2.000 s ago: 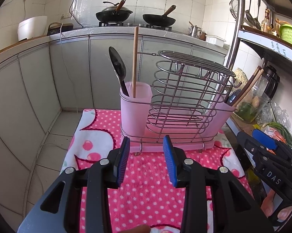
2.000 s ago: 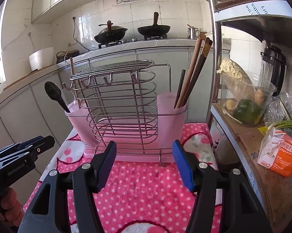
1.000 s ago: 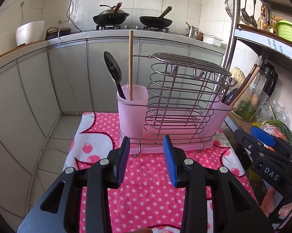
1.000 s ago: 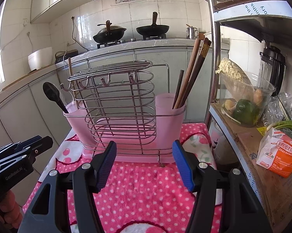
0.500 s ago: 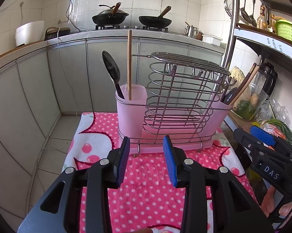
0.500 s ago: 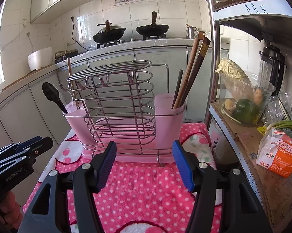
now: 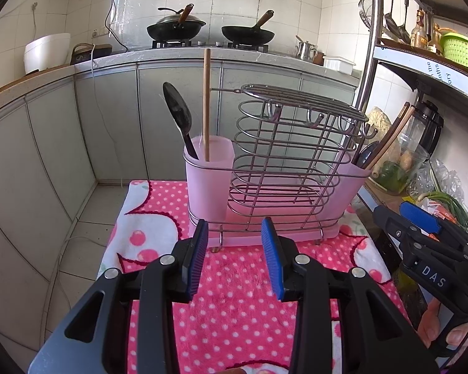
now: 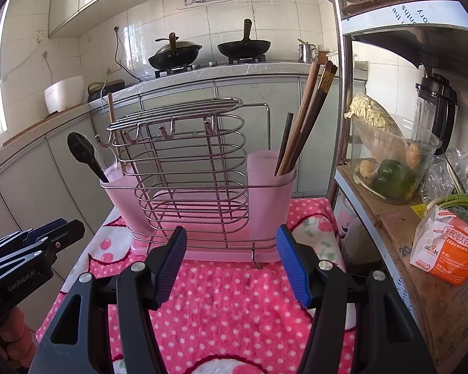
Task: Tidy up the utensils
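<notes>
A wire utensil rack (image 7: 284,168) with a pale pink plastic base stands upright on a pink towel (image 7: 240,296) with white polka dots, which covers a small tabletop in a tiled kitchen. The rack has a pink cup at each end. In the left cup (image 7: 207,171) a black spoon (image 7: 178,112) leans with its bowl upward, and beside it a single light wooden chopstick (image 7: 206,103) stands nearly straight. In the right cup (image 8: 269,187) several dark and brown chopsticks (image 8: 308,115) lean to the right. The left claw (image 7: 235,260) hovers over the towel just in front of the rack, its two blue-padded fingers parted with nothing between them. The right claw (image 8: 231,265) hovers in the same way nearer the right cup, its fingers spread wider and also empty. Each claw is visible at the edge of the other's view, and part of a person's hand (image 8: 14,336) shows on the left one's handle. Behind the rack, grey cabinets carry a stove with two black woks (image 7: 246,32). To the right a metal shelf holds a clear bowl of vegetables (image 8: 389,162), a blender (image 8: 436,109) and an orange packet (image 8: 446,249).
</notes>
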Motion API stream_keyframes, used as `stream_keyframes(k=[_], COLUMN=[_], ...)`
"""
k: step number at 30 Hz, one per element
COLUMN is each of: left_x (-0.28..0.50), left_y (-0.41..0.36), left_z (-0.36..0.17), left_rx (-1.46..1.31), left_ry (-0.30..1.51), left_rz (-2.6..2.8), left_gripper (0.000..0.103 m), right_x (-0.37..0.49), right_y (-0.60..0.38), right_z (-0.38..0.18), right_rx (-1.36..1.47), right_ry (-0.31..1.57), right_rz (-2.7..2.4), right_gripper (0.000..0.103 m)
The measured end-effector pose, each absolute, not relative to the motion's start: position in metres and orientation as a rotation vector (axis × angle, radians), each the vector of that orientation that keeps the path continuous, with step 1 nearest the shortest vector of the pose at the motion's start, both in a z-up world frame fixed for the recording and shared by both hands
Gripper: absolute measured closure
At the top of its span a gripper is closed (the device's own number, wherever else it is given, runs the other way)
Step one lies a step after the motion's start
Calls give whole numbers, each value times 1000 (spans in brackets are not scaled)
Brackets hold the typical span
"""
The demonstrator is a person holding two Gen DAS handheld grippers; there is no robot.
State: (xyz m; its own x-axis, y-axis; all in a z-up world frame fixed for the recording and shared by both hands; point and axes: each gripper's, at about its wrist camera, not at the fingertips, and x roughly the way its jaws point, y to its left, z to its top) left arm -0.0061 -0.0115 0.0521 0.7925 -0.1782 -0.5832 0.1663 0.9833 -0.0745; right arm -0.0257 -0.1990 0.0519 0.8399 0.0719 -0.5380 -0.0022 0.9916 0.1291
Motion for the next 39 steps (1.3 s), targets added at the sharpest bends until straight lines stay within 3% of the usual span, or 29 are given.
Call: stream_keyframes(k=[39], left_x=[-6], left_y=[-16], left_z=[47], left_rx=[-9], left_ry=[621], left_rz=[-204], left_gripper=[67], right_x=[-25], right_y=[-201], right_z=[51], right_rx=[126], right_ry=[574], right_rz=[39], right_gripper=[43])
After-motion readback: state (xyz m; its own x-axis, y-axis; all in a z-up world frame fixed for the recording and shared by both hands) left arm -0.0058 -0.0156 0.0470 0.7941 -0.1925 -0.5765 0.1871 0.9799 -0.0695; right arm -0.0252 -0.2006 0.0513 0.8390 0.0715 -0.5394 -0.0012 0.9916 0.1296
